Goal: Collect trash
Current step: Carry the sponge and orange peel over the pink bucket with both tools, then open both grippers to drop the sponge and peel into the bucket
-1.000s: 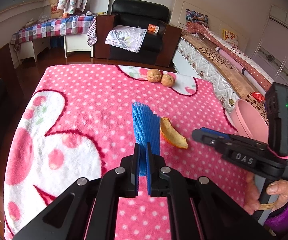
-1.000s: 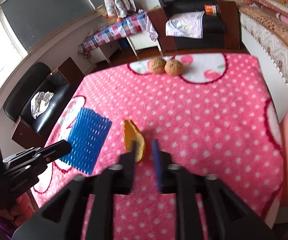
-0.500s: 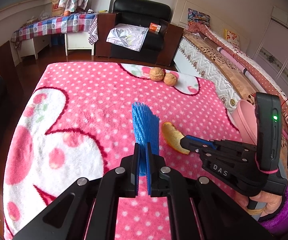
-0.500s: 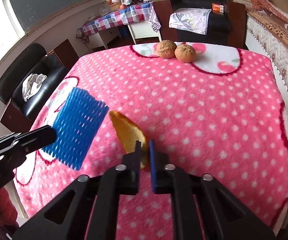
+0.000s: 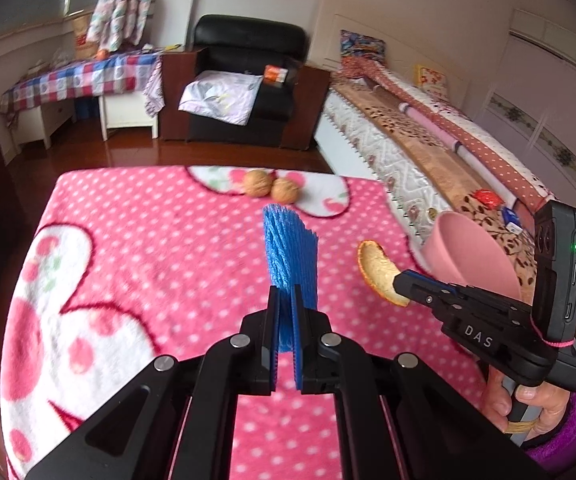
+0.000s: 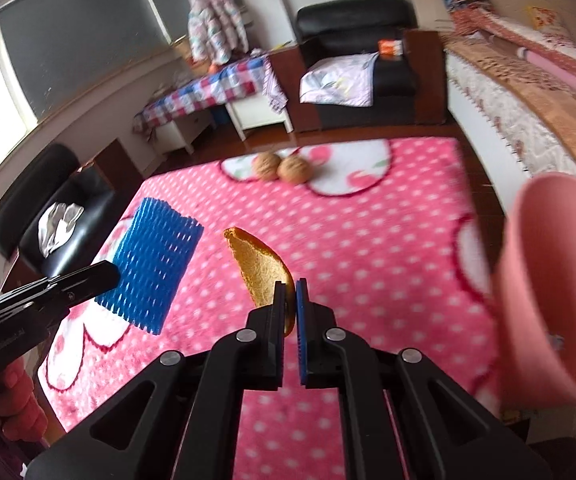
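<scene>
Pink polka-dot blanket (image 5: 160, 248) (two walnuts (image 6: 284, 167) at far edge), left tongs (image 5: 286, 300) pinching blue foam net (image 5: 289, 248), right tongs (image 6: 290, 294) pinching orange peel (image 6: 260, 268), pink bin (image 6: 555, 292) beside.

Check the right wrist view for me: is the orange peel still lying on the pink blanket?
No, the right gripper is shut on the orange peel, holding it above the pink blanket.

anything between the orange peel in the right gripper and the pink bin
Nothing visible. The right gripper holds the orange peel lifted off the pink blanket, and the pink bin sits open to its right with only clear air between them.
</scene>
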Demonstrator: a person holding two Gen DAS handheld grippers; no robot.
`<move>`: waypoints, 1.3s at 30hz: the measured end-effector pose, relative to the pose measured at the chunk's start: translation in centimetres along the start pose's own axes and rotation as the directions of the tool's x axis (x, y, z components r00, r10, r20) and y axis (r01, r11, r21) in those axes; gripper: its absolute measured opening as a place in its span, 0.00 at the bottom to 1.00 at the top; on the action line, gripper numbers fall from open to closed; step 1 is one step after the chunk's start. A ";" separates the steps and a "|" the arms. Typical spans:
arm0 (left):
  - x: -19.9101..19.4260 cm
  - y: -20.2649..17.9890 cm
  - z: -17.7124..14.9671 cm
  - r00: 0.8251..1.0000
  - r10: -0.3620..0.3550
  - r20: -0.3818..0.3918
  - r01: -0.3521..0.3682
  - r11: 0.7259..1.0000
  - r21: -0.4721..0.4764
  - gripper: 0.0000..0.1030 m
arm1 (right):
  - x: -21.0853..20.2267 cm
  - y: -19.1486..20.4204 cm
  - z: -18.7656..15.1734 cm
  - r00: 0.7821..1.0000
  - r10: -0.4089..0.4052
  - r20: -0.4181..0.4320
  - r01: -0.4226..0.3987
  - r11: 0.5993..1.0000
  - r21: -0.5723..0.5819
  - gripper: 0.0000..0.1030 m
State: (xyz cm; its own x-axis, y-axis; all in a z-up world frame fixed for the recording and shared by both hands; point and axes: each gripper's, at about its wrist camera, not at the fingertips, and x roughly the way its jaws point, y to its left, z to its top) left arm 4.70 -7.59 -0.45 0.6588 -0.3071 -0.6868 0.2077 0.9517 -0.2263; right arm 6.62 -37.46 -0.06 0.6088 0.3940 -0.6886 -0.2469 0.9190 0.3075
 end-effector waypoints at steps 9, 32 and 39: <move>1.1 -5.9 2.1 0.995 -0.097 0.014 0.096 0.992 0.077 0.04 | -4.8 -5.9 -0.1 0.988 -0.129 0.085 0.120 0.987 0.107 0.05; 6.7 -19.7 4.5 0.982 -0.181 -0.045 0.187 0.944 0.271 0.04 | -9.5 -16.6 -1.8 0.942 -0.310 0.126 0.263 0.918 0.296 0.05; 8.1 -21.4 4.3 0.982 -0.179 -0.065 0.191 0.936 0.297 0.04 | -9.3 -18.1 -2.2 0.940 -0.321 0.116 0.271 0.908 0.320 0.05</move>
State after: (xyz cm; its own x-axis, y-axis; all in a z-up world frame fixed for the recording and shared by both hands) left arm 8.74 -30.40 1.83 0.5622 -0.4726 -0.6786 0.5346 0.8338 -0.1378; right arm 3.80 -57.73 -0.68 0.7390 0.0732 -0.6697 0.1818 0.9355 0.3029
